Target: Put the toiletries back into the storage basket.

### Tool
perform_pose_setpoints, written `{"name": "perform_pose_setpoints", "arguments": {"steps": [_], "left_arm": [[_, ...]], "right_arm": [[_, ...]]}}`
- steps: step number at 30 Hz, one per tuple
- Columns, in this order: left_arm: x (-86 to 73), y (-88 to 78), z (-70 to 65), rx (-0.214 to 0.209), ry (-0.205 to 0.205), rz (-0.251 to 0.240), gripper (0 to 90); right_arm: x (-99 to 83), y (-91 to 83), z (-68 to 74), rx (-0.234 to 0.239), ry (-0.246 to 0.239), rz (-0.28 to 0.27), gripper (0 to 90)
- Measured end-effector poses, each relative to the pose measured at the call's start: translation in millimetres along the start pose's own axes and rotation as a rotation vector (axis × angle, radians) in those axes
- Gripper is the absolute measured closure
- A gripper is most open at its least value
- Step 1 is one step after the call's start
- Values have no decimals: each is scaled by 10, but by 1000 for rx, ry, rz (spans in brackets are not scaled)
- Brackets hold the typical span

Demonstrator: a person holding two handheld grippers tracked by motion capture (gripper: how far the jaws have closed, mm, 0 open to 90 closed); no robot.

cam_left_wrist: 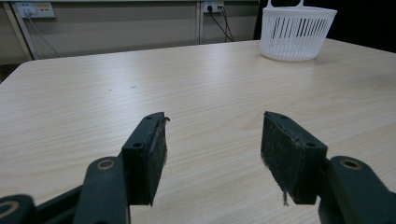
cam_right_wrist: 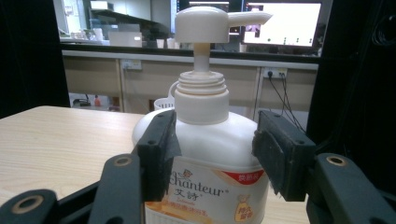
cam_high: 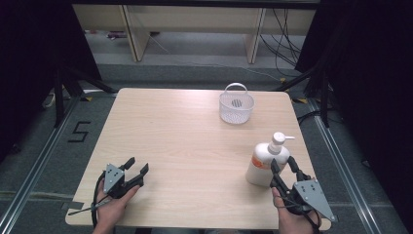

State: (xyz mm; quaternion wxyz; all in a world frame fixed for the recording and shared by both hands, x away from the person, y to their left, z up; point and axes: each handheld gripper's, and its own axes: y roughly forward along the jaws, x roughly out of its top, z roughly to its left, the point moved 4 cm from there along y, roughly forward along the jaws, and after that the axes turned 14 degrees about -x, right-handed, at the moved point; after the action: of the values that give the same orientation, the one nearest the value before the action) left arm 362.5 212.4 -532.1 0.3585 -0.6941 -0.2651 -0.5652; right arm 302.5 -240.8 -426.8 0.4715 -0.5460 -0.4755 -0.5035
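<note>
A white pump bottle [cam_high: 265,160] with an orange label stands upright near the table's right front; it is close up as the bottle [cam_right_wrist: 205,154] in the right gripper view. My right gripper [cam_high: 283,164] is open just in front of it, its jaws level with the bottle's shoulders and apart from them. My left gripper [cam_high: 136,166] is open over bare wood at the left front, nothing between its pads [cam_left_wrist: 152,158]. A white plastic basket [cam_high: 236,105] with a handle stands at the back of the table, seen as the basket [cam_left_wrist: 296,29] in the left gripper view.
The wooden table [cam_high: 185,146] has rounded corners. Its right edge lies close to the bottle. Black stands and cables [cam_high: 287,39] sit on the floor beyond the table, with a "5" mark [cam_high: 79,131] on the floor at left.
</note>
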Motion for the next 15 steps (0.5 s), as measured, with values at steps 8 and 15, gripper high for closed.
{"name": "perform_pose_setpoints", "arguments": {"steps": [8, 15], "left_arm": [[0, 12, -2, -7, 0, 11, 401], [0, 4, -3, -6, 8, 2, 400]], "right_arm": [[85, -10, 29, -12, 10, -8, 563], [193, 85, 69, -43, -8, -21, 554]]}}
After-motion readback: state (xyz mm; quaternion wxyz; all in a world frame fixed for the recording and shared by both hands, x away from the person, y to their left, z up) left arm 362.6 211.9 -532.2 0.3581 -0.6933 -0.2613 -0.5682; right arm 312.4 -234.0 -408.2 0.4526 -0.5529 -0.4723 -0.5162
